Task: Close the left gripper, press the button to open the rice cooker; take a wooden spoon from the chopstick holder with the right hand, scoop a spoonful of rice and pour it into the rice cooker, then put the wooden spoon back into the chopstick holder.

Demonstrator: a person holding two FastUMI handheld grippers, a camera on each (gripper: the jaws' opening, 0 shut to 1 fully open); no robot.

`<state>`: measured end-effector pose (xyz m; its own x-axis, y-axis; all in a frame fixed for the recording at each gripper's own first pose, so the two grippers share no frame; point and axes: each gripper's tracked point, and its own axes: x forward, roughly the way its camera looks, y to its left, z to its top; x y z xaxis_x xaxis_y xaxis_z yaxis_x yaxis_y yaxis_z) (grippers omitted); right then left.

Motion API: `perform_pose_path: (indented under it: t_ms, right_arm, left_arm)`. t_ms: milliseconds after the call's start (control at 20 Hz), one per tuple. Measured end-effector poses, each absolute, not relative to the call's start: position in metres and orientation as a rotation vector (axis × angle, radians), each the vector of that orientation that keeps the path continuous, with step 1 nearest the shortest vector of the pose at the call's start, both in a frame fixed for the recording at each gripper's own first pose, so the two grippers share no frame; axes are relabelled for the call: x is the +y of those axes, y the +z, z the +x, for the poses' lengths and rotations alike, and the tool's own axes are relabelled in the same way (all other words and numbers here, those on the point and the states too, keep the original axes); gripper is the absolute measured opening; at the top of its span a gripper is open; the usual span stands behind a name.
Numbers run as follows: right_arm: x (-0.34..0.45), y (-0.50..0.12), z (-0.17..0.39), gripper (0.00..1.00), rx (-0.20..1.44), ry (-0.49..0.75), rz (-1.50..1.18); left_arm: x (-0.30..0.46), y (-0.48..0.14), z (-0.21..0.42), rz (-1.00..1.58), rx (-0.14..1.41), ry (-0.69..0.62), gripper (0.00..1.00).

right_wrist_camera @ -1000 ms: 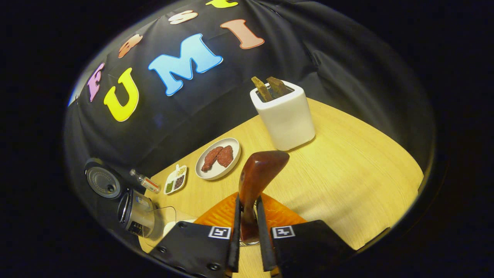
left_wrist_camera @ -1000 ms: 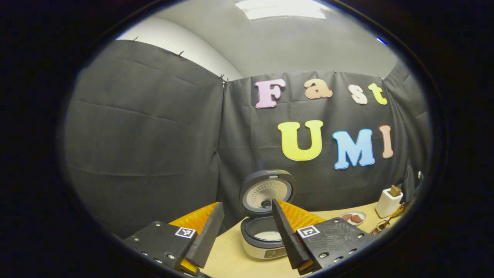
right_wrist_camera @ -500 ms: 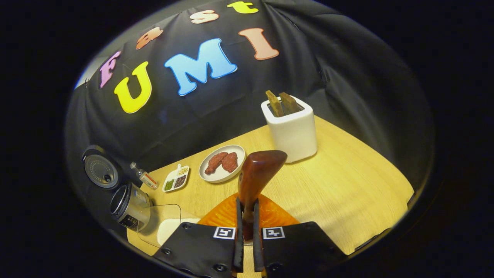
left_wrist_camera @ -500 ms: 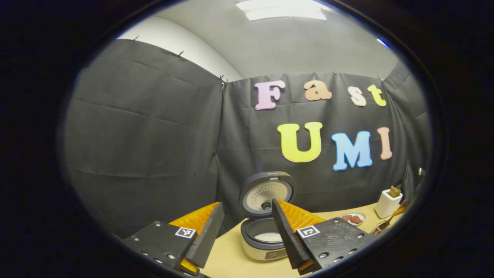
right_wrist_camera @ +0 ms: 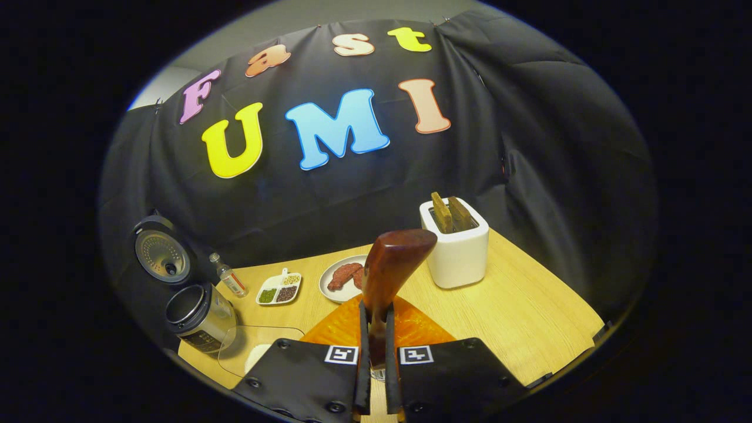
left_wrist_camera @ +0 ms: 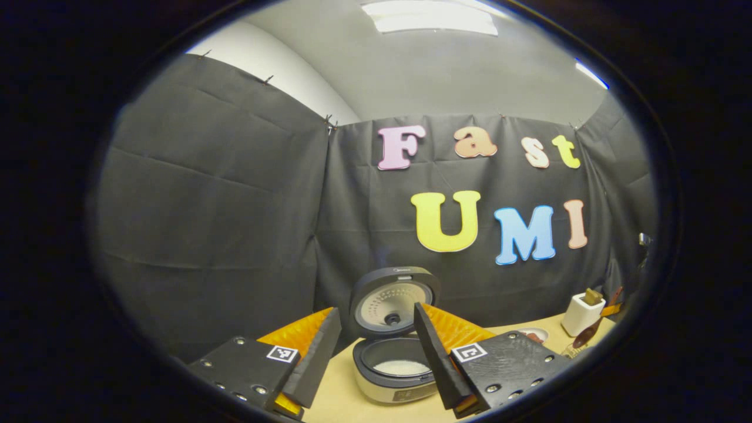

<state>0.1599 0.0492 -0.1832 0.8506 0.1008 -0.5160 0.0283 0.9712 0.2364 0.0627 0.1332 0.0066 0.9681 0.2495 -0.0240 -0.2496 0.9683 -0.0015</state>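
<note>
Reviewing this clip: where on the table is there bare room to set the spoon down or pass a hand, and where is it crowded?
In the right gripper view, bare table runs right of and in front of the white chopstick holder, out to the edge. It is crowded on the left: meat plate, divided dish, small bottle, open rice cooker and a clear container.

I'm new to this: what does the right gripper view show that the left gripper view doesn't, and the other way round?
Right gripper view: a divided dish, a small bottle, a clear tray beside the cooker, and the right gripper shut on the wooden spoon. Left gripper view: the ceiling light, white rice inside the pot, and the left gripper open. Shared: the rice cooker with its lid up, the white chopstick holder, the spoon, the plate of meat and the table.
</note>
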Motion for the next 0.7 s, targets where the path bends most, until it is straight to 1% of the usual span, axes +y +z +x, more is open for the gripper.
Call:
perform_pose_path:
  t_ms: [100,350,650,700]
  right_arm:
    - [0.064,-0.174,0.161,0.11,0.529,0.058,0.22]
    - [0.113,-0.154,0.161,0.11,0.474,0.131,0.162]
    - [0.178,-0.157,0.156,0.12,0.456,0.225,0.097]
    - [0.186,-0.16,0.155,0.08,0.461,0.236,0.089]
  left_arm:
    - [0.137,0.003,0.065,-0.002,0.029,0.246,0.79]
    - [0.153,-0.002,0.071,-0.014,0.035,0.254,0.78]
    - [0.177,-0.013,0.078,-0.028,0.049,0.265,0.79]
    - [0.18,-0.015,0.08,-0.027,0.051,0.266,0.79]
